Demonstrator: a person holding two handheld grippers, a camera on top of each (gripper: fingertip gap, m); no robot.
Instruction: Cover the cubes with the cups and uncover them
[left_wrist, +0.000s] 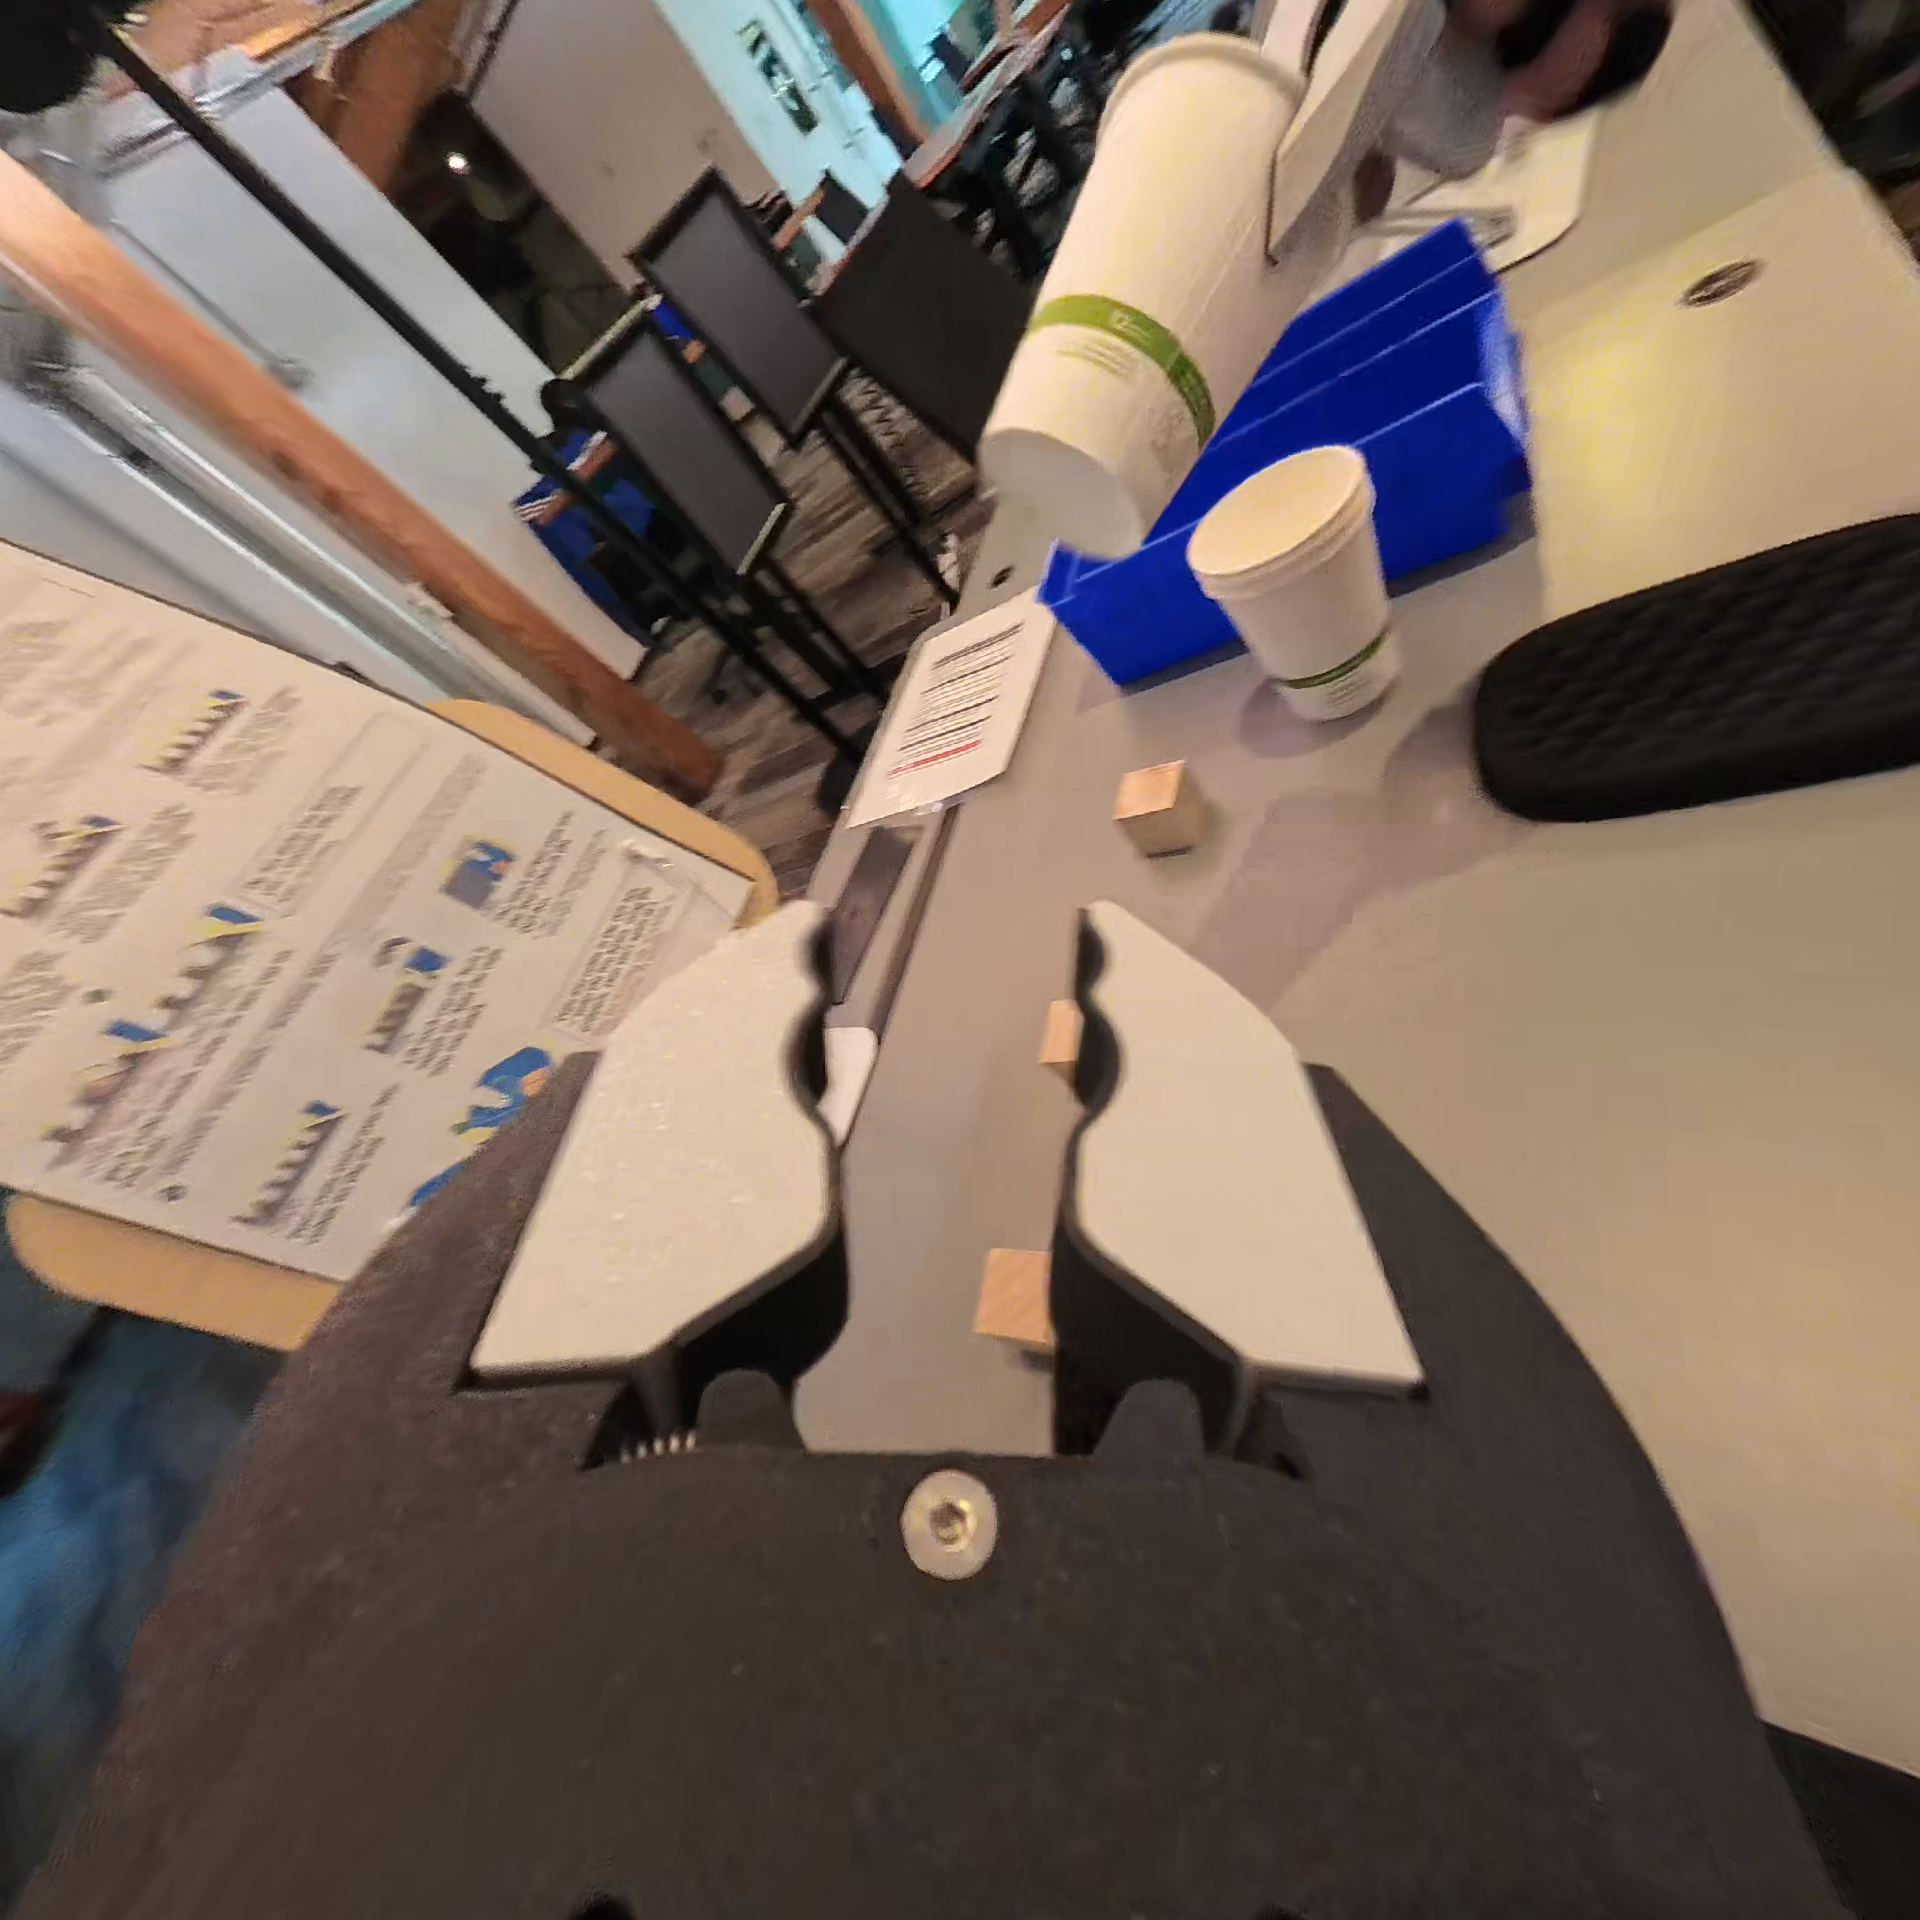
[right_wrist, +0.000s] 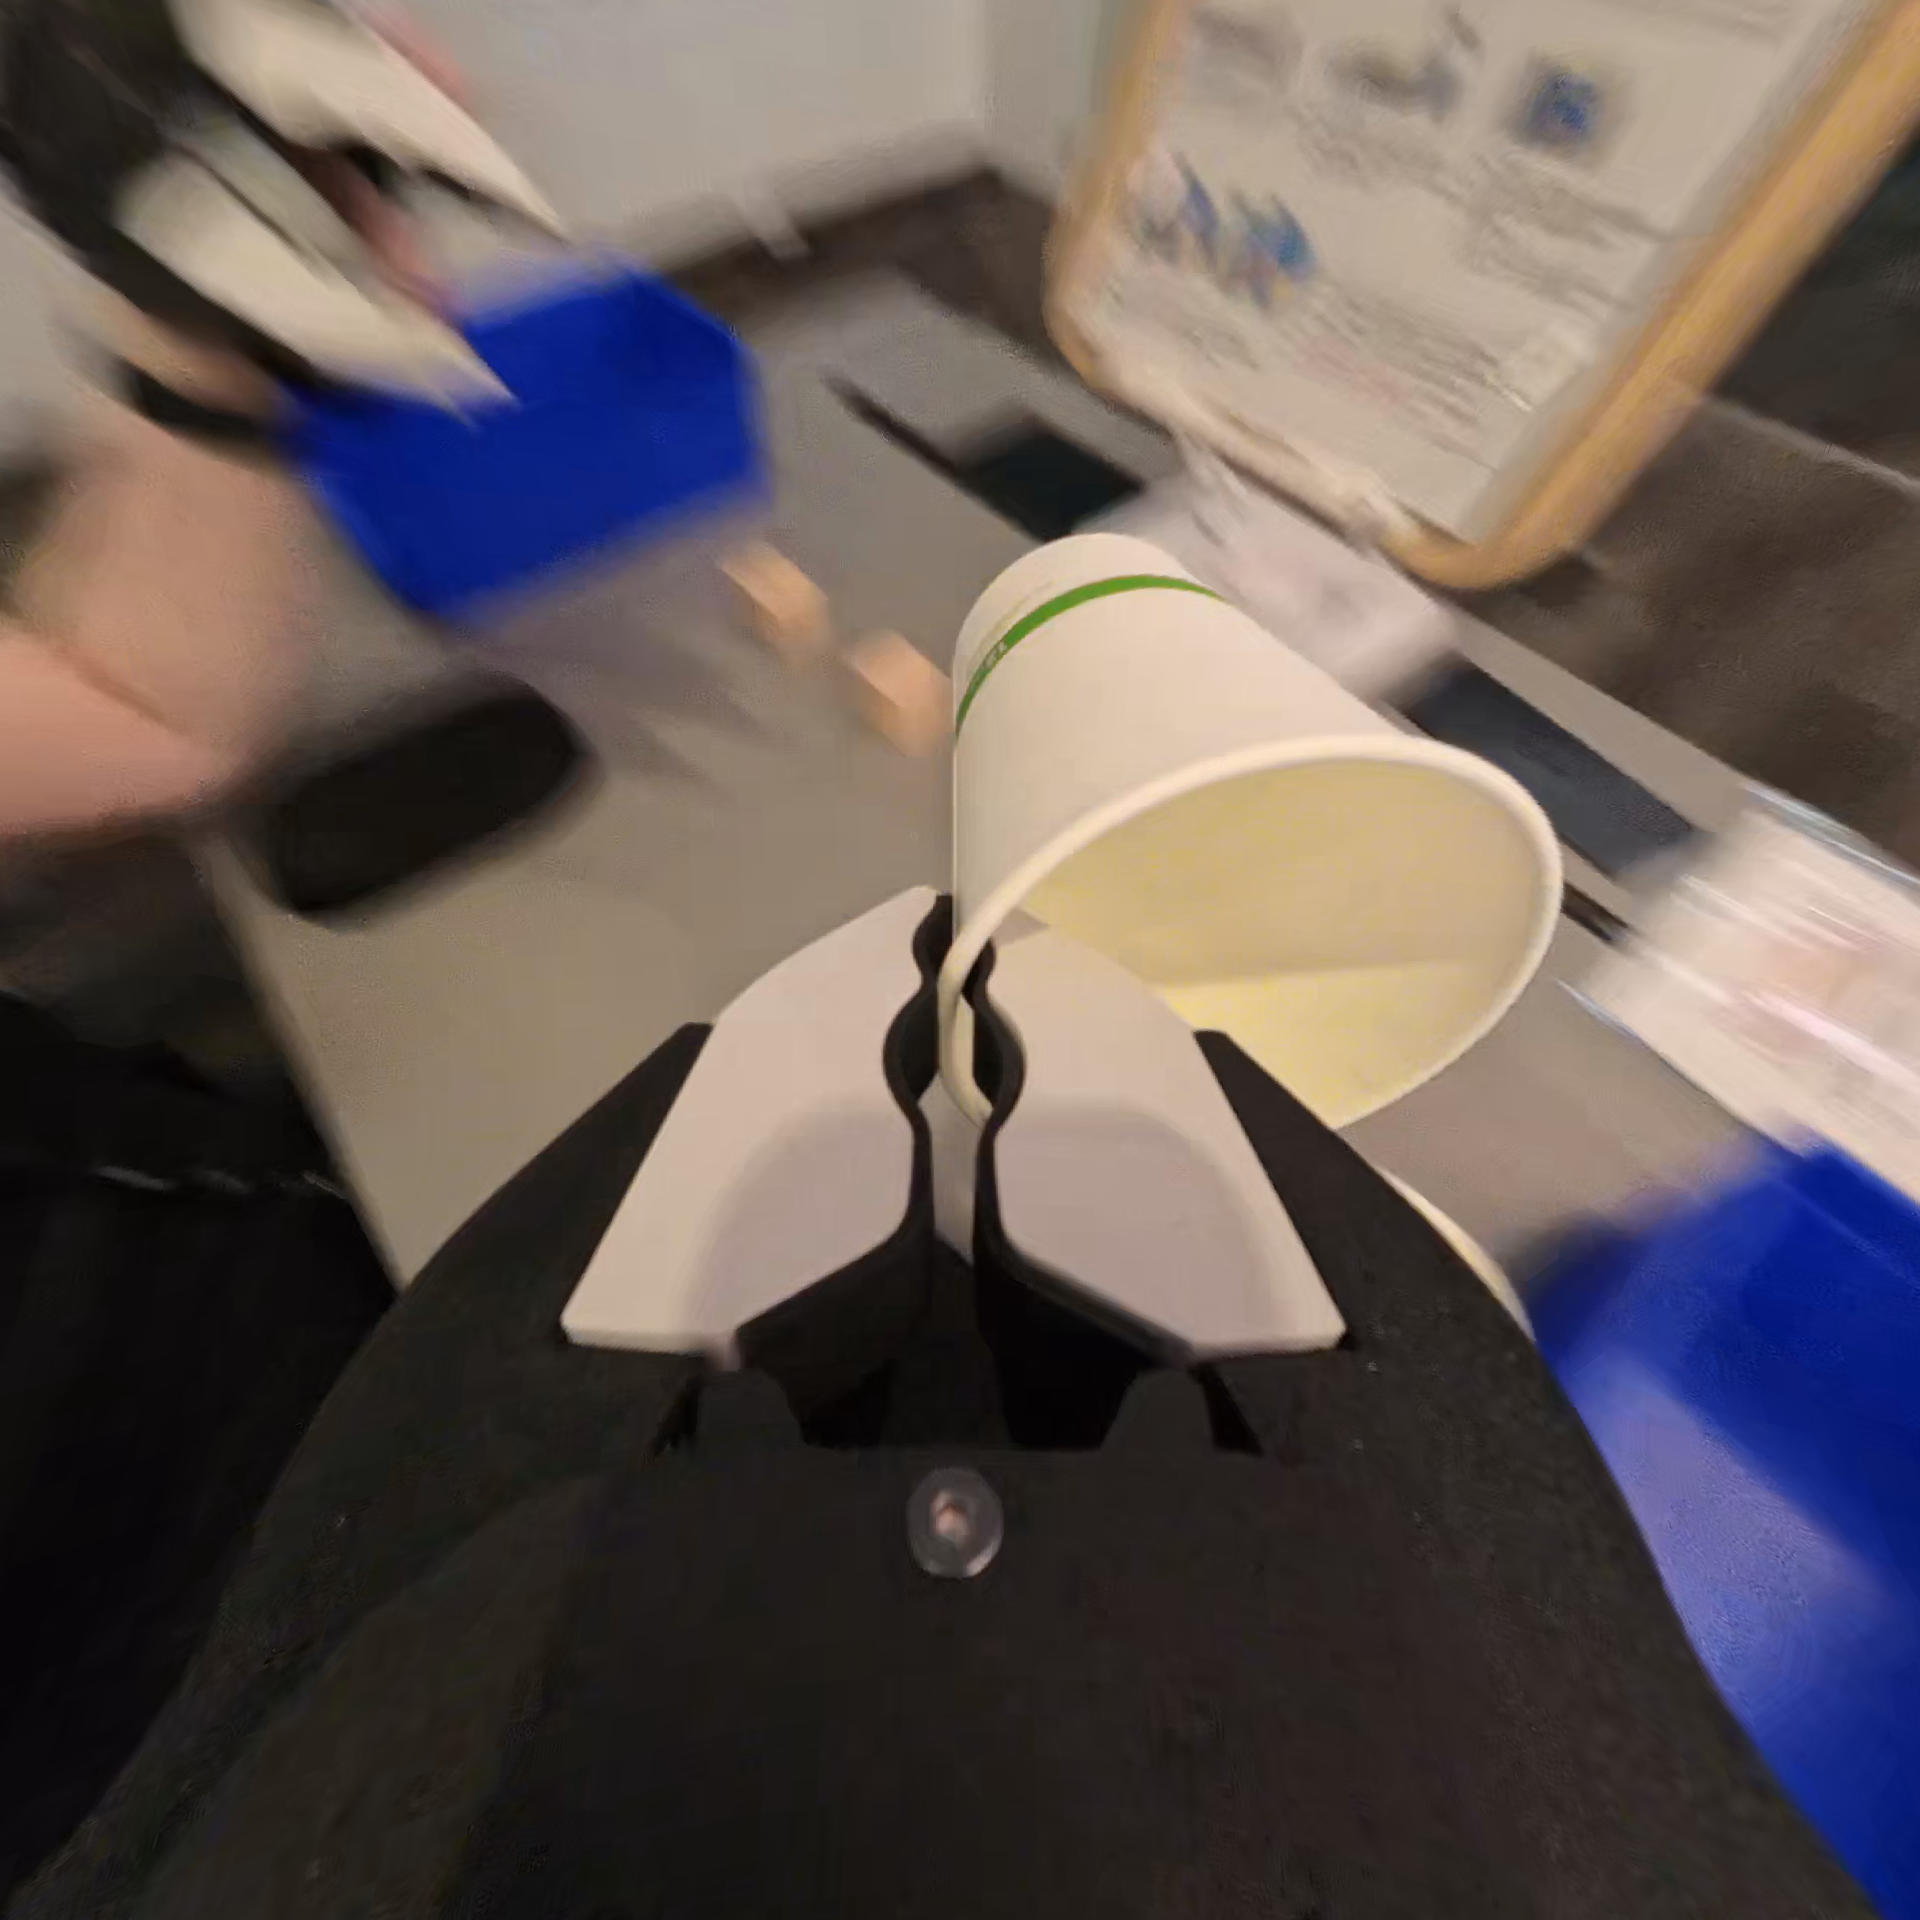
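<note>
Grey table (left_wrist: 1558, 1091) carries a blue bin (left_wrist: 1351, 499), an upright paper cup (left_wrist: 1299, 582) beside it, and three bare wooden cubes (left_wrist: 1158, 805). Right gripper (right_wrist: 961, 956) pinches a second cup's (right_wrist: 1195, 790) rim, cup tilted in air. Left gripper (left_wrist: 951, 935) gapes wide, empty.

Right gripper (right_wrist: 961, 971) pinching white cup (right_wrist: 1164, 769) by its rim, cup tipped sideways, blurry blue bin (right_wrist: 540, 457) upper left, wooden cubes (right_wrist: 894, 675) behind
</note>
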